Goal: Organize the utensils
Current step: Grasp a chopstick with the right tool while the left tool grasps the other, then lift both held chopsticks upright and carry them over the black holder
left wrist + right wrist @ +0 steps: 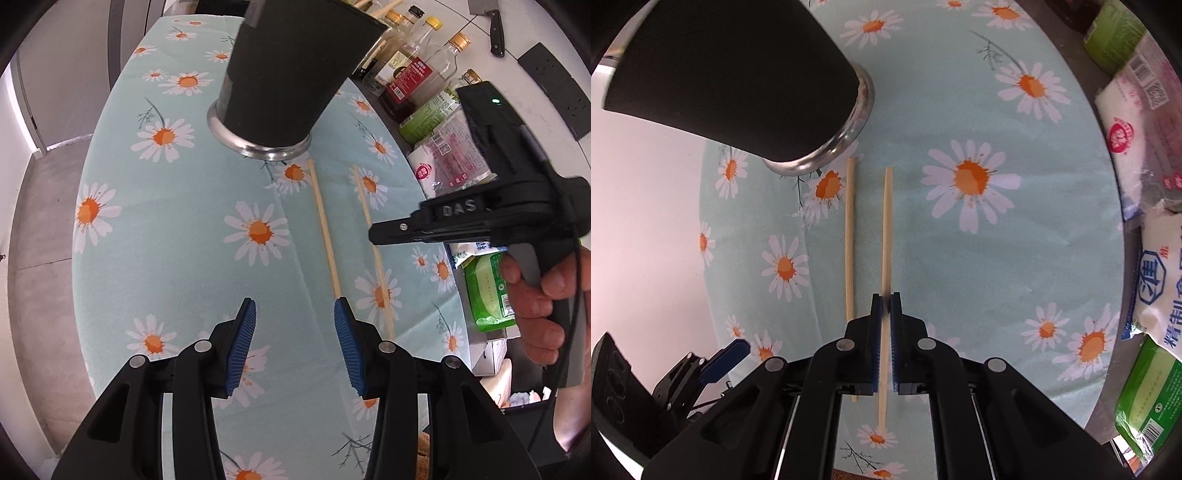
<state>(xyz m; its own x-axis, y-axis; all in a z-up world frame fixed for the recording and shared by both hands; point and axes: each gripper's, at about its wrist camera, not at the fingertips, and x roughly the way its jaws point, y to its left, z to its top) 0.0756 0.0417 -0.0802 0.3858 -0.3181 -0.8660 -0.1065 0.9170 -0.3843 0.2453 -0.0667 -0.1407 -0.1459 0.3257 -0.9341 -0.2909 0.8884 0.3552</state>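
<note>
Right gripper (pixel 885 301) pinches one chopstick (pixel 886 229). Other chopstick (pixel 849 236) lies just beside, near cup (pixel 738 74). Left gripper (pixel 295 306) open, holds nothing.

Home kitchen setting. Indicated by: daisy-print tablecloth (pixel 177 229), condiment bottles (pixel 413 70), packaged seasoning bags (pixel 1137 122), cleaver (pixel 489 22) on tiled wall, wall sockets (pixel 554 85).
</note>
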